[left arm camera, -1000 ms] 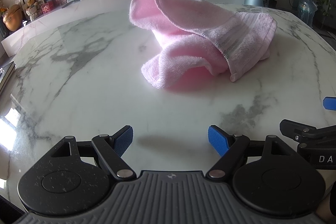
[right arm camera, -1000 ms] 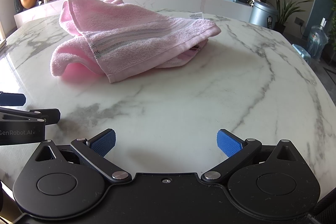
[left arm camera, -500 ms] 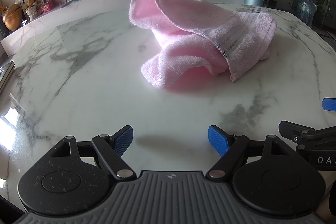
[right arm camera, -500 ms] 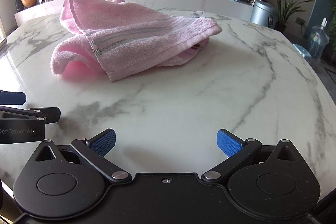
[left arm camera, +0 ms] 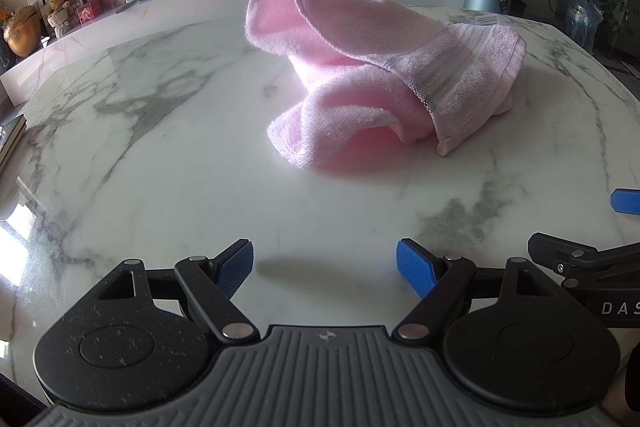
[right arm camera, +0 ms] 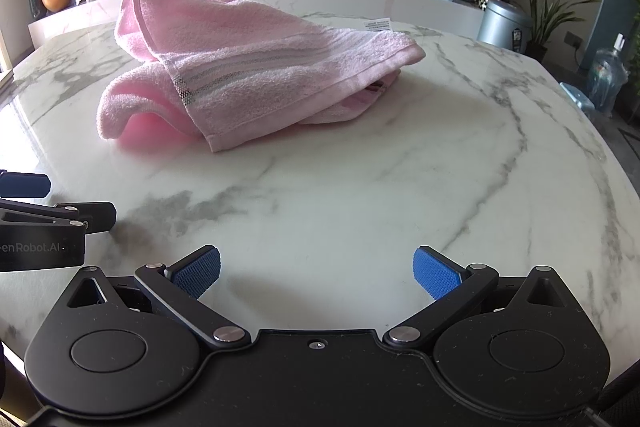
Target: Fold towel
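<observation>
Left wrist view: a white marble table [left arm camera: 160, 155] veined in grey spreads out beyond the fingers, glossy enough to catch window glare. Ahead of the fingers and slightly to their right lies a pink terry towel [left arm camera: 384, 67], crumpled into a loose heap, one end arched up into an open loop, a woven striped band running near its hemmed edge. From the right wrist the towel [right arm camera: 256, 67] lies ahead and left of the fingers, well apart from them, its white care label poking out at the far side. The left gripper [left arm camera: 325, 263] is spread wide and empty above bare marble; the right gripper [right arm camera: 316, 269] is likewise released, holding nothing. Both carry blue ribbed pads [left arm camera: 414, 267] on black hinged links.
</observation>
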`<state>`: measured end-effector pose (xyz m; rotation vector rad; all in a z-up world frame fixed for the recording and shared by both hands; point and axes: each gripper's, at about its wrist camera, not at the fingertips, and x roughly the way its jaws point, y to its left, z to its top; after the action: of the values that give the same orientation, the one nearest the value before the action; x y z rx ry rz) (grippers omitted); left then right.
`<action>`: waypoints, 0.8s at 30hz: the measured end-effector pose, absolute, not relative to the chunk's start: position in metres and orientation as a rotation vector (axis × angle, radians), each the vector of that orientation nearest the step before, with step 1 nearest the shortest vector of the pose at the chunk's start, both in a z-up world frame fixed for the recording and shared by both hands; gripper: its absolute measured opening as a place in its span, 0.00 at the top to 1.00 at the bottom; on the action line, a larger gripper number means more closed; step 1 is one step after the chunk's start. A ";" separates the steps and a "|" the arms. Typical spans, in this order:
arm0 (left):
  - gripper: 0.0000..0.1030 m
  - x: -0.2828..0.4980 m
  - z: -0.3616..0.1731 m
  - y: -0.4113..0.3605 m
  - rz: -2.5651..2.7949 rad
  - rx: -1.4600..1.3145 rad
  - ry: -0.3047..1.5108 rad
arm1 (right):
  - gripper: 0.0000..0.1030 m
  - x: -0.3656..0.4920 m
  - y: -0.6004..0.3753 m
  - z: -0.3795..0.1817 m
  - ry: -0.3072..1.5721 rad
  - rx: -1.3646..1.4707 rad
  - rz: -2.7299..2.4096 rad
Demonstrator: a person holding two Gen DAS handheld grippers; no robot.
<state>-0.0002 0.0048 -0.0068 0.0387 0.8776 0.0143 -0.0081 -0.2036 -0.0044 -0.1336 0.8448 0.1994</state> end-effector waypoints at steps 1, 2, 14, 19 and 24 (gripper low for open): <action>0.24 0.000 -0.007 0.005 0.014 0.039 0.877 | 0.00 -0.008 -0.204 -0.005 0.845 -0.134 0.200; 0.24 0.000 -0.007 0.005 0.013 0.039 0.877 | 0.00 -0.008 -0.204 -0.005 0.846 -0.134 0.200; 0.24 0.000 -0.007 0.005 0.000 0.043 0.873 | 0.00 -0.005 -0.200 -0.007 0.857 -0.137 0.208; 0.24 0.005 -0.004 0.005 -0.032 0.050 0.887 | 0.00 -0.003 -0.197 -0.003 0.848 -0.154 0.251; 0.25 0.012 0.004 0.006 -0.052 0.069 0.887 | 0.01 0.006 -0.191 0.005 0.837 -0.185 0.310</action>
<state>0.0125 0.0061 0.0039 0.0690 0.8869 -0.0520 0.0062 -0.1907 0.0047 -0.1848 0.8371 0.3096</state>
